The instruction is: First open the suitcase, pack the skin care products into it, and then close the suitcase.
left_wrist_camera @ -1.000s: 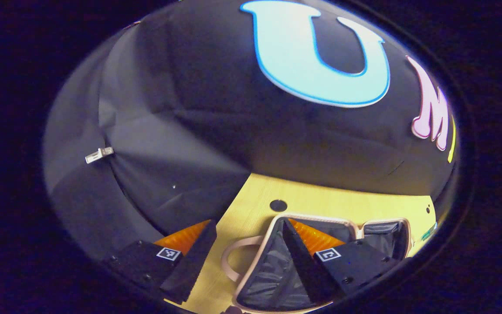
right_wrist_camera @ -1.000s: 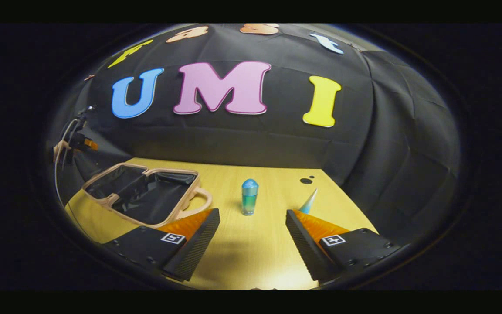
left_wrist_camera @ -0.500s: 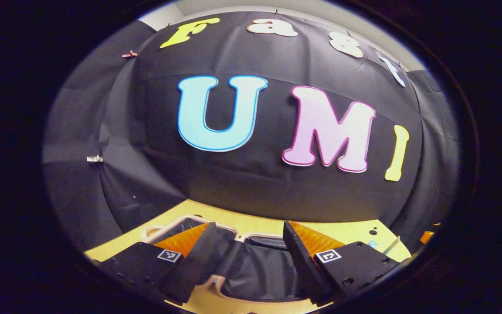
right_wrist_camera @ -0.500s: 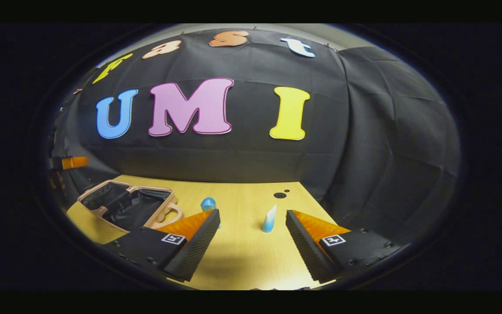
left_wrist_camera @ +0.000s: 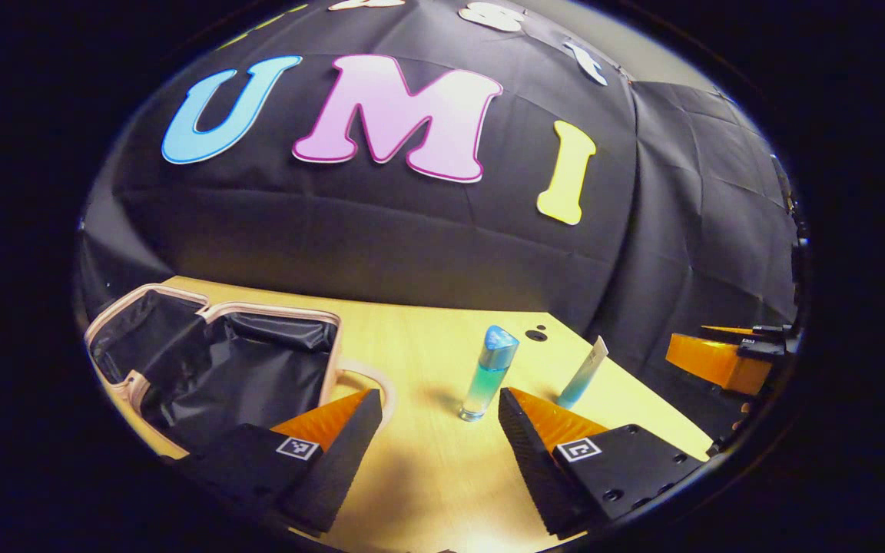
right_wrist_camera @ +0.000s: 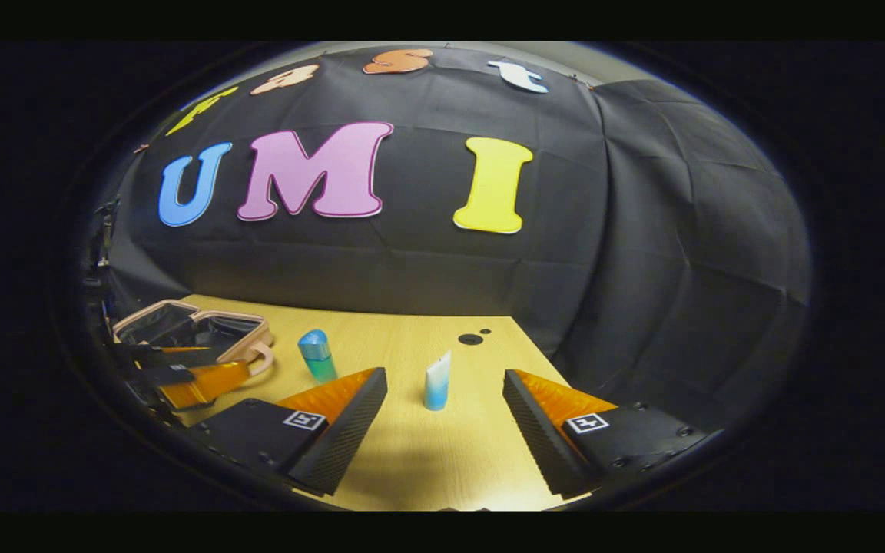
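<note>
An open beige suitcase (left_wrist_camera: 216, 311) with black lining lies on the wooden table (left_wrist_camera: 427, 476) at the left; it also appears at the far left in the right gripper view as the suitcase (right_wrist_camera: 246, 346). A blue-green bottle (left_wrist_camera: 488, 372) stands upright just ahead of my open left gripper (left_wrist_camera: 436, 439). A small white-and-blue tube (left_wrist_camera: 582, 375) stands to its right. In the right gripper view the tube (right_wrist_camera: 436, 382) stands between and beyond the fingers of my open right gripper (right_wrist_camera: 444, 418), and the bottle (right_wrist_camera: 317, 355) is to the left. Nothing is held.
Two small dark holes (right_wrist_camera: 472, 339) mark the table near its far right corner. The other gripper (left_wrist_camera: 719, 359) shows at the right edge of the left gripper view, past the table's edge. The other gripper (right_wrist_camera: 189, 372) shows low at the left of the right gripper view.
My left gripper has swung right from over the suitcase to face the bottle and tube. My right gripper has turned right, so the tube now stands between its fingers.
</note>
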Motion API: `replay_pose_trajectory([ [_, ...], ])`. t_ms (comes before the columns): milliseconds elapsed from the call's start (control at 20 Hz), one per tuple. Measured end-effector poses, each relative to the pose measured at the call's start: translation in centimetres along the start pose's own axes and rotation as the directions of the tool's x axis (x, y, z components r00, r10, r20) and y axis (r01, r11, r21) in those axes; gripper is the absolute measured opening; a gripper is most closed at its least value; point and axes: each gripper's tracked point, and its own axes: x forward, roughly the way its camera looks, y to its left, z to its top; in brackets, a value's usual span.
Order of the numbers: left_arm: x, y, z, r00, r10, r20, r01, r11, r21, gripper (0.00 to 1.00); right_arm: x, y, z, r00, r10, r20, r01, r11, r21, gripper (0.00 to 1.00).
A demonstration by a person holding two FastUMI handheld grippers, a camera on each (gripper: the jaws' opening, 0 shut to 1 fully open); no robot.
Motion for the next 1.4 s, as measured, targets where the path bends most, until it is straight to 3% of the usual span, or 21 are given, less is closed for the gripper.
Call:
replay_pose_trajectory([
  [100,4.1,-1.3,-0.6,1.000,-0.013,-0.014,0.013,1.000,0.012,0.92,1.1,0.2,-1.0,1.000,0.014,0.006,-0.015,0.998,0.065,0.97],
  [200,7.9,-1.2,-2.0,0.998,-0.018,-0.052,0.019,1.000,0.018,0.96,2.7,-0.8,-2.4,1.000,-0.022,-0.010,0.023,0.996,0.087,0.97],
  [500,12.3,-1.8,-4.6,0.991,-0.043,-0.127,0.054,0.995,0.087,0.95,7.7,-1.6,-5.8,0.995,-0.049,-0.085,0.059,0.991,0.122,0.96],
  [700,13.7,-2.0,-4.6,0.989,-0.018,-0.148,0.035,0.993,0.112,0.79,10.6,-1.0,-7.3,0.990,-0.054,-0.129,0.073,0.986,0.147,0.97],
  [850,14.1,-1.9,-4.9,0.986,-0.005,-0.166,0.026,0.992,0.122,0.48,12.2,-0.5,-8.1,0.988,-0.058,-0.141,0.076,0.989,0.123,0.97],
  [1300,12.1,0.5,-5.0,0.987,0.025,-0.161,-0.017,0.998,0.054,0.46,16.2,-0.7,-10.4,0.977,-0.098,-0.187,0.115,0.990,0.080,0.97],
  [1350,12.0,0.7,-5.1,0.987,0.028,-0.160,-0.020,0.999,0.051,0.49,16.5,-0.7,-10.6,0.977,-0.101,-0.190,0.117,0.990,0.076,0.91],
  [1400,11.7,0.9,-5.1,0.986,0.030,-0.161,-0.023,0.999,0.047,0.46,16.7,-0.6,-11.0,0.976,-0.101,-0.195,0.117,0.990,0.073,0.85],
])
